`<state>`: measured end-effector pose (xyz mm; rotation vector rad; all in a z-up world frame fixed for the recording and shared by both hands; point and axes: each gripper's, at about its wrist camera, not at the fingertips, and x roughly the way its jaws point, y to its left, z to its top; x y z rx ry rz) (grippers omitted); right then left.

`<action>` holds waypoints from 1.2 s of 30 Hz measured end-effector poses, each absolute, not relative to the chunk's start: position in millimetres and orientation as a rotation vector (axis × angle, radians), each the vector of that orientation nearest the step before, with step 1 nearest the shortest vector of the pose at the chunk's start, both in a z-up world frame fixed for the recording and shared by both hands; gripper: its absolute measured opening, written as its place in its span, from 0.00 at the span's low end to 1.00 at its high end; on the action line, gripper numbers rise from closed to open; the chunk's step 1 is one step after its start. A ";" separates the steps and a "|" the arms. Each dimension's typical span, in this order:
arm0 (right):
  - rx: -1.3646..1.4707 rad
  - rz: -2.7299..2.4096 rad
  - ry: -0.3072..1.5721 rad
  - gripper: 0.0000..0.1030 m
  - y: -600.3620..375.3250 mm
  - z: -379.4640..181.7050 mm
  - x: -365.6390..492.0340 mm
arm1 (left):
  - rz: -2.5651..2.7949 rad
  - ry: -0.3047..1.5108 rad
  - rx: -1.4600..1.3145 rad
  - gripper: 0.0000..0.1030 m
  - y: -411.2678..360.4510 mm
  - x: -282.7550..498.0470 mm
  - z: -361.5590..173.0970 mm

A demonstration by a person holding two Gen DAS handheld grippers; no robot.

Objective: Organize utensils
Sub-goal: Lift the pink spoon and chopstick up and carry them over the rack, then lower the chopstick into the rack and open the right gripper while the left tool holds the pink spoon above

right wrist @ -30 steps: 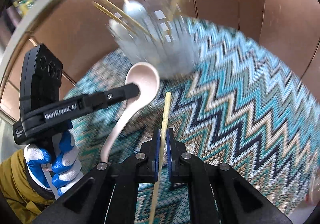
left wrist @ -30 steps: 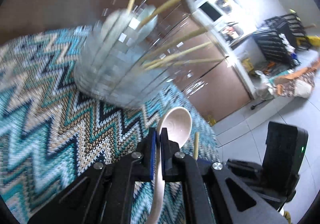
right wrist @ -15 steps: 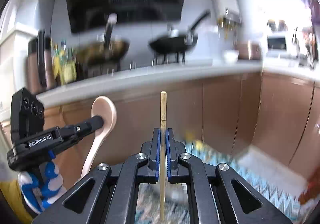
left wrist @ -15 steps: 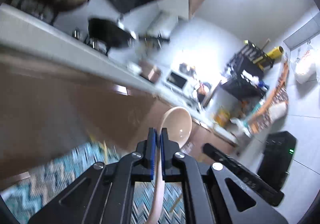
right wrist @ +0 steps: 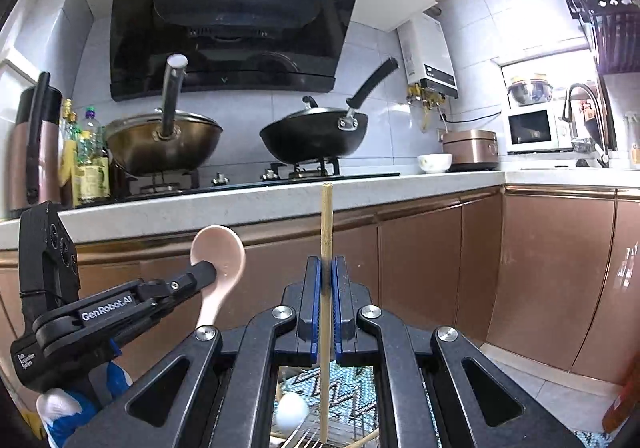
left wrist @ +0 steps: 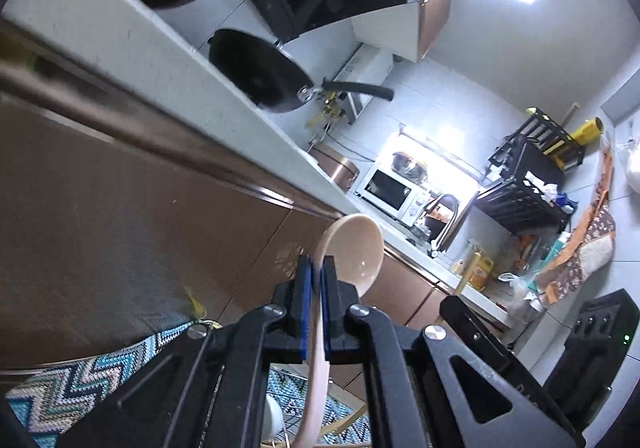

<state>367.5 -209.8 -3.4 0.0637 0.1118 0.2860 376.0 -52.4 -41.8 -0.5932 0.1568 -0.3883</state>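
Chopstick (right wrist: 326, 232) upright, clamped in right gripper (right wrist: 326, 280), lower tip over wire holder (right wrist: 344, 432) at frame bottom; spoon (left wrist: 352, 252) gripped upright in left gripper (left wrist: 315, 280), beside it.

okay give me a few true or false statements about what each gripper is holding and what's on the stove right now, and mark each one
1. The left gripper is shut on a pink spoon. True.
2. The right gripper holds a metal fork. False: it is shut on a wooden chopstick.
3. The chopstick stands roughly upright between the fingers. True.
4. The black wok sits on the floor. False: it is on the stove.
5. The spoon's bowl is below the left gripper's fingers. False: it is above them.
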 end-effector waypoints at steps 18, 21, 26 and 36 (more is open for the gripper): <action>0.025 0.308 0.255 0.06 -215.6 -68.4 383.8 | -0.377 0.170 -0.576 0.04 -63.9 391.7 -70.1; 0.019 0.311 0.261 0.06 -215.1 -69.1 381.9 | -0.375 0.166 -0.582 0.04 -60.7 391.9 -70.8; 0.014 0.332 0.271 0.19 -216.6 -67.9 380.3 | -0.371 0.156 -0.586 0.04 -62.9 395.4 -70.1; 0.015 0.322 0.266 0.26 -226.4 -64.2 375.4 | -0.294 0.129 -0.543 0.04 -78.5 400.4 -84.6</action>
